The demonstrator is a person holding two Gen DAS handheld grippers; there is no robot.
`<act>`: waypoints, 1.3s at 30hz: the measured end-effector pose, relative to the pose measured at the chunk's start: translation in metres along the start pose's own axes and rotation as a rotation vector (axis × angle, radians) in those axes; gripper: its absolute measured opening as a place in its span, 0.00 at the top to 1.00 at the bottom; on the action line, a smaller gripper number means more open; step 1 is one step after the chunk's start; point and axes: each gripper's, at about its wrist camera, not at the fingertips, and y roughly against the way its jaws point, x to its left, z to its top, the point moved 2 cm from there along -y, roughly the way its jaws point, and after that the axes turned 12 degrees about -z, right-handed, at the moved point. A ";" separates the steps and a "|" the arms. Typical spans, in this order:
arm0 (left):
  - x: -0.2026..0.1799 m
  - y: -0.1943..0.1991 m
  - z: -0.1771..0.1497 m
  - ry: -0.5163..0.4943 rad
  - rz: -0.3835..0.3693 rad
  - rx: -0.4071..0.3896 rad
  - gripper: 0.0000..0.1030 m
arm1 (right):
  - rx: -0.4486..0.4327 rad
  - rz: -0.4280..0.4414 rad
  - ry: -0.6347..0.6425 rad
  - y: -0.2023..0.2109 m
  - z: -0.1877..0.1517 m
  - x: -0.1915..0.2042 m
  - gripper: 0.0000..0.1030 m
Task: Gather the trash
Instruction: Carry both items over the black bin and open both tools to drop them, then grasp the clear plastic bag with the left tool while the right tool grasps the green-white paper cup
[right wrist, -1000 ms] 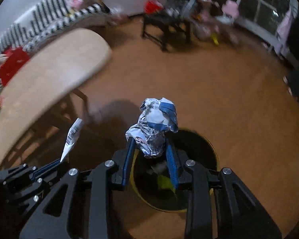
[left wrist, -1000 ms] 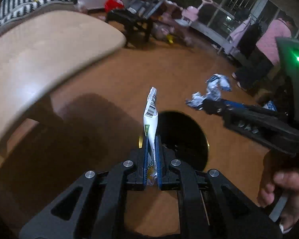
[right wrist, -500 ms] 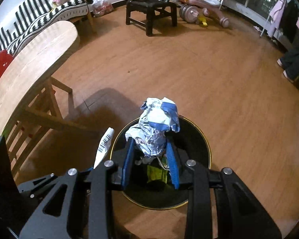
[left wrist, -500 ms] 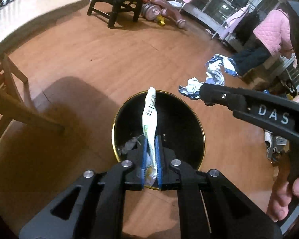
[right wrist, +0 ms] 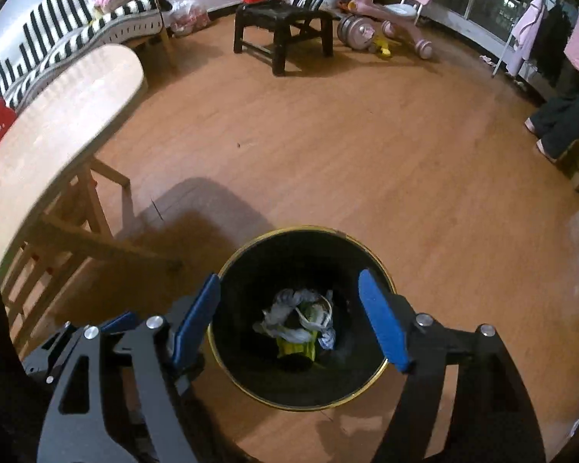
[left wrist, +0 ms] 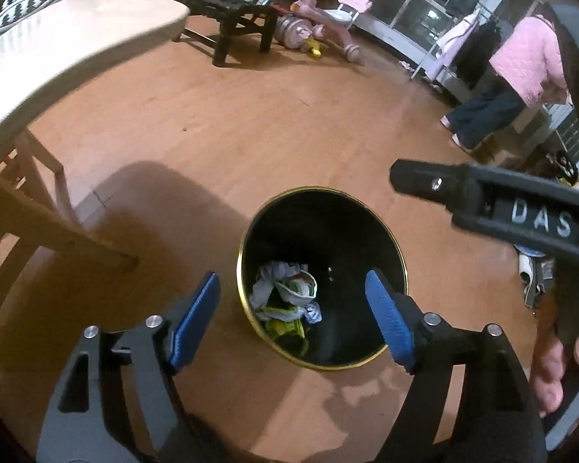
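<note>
Starting at the left, a light wooden table (right wrist: 58, 115) is seen standing on the wooden floor (right wrist: 328, 154), with a striped sofa (right wrist: 58, 34) behind it. The left gripper (left wrist: 291, 314) is held above the near rim of the black bin (left wrist: 366, 227), its blue pads (left wrist: 195, 320) spread wide apart and nothing between them. Crumpled trash (left wrist: 285, 297) is seen lying at the bottom of the bin. The right gripper (right wrist: 289, 314) is likewise held over the bin, blue pads (right wrist: 382, 320) spread apart and empty. Farther right, a dark chair (right wrist: 281, 19) and pink ride-on toys (right wrist: 386, 4) are visible near the windows.
</note>
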 end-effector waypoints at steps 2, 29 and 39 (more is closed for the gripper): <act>0.006 0.023 0.002 -0.002 0.012 -0.017 0.24 | -0.024 0.016 0.000 0.009 0.005 0.008 0.30; 0.354 0.462 -0.126 0.578 0.574 -0.565 0.11 | -0.219 0.746 0.653 0.222 0.004 0.571 0.22; 0.395 0.441 -0.104 0.638 0.486 -0.528 0.11 | -0.200 0.743 0.782 0.200 0.008 0.660 0.22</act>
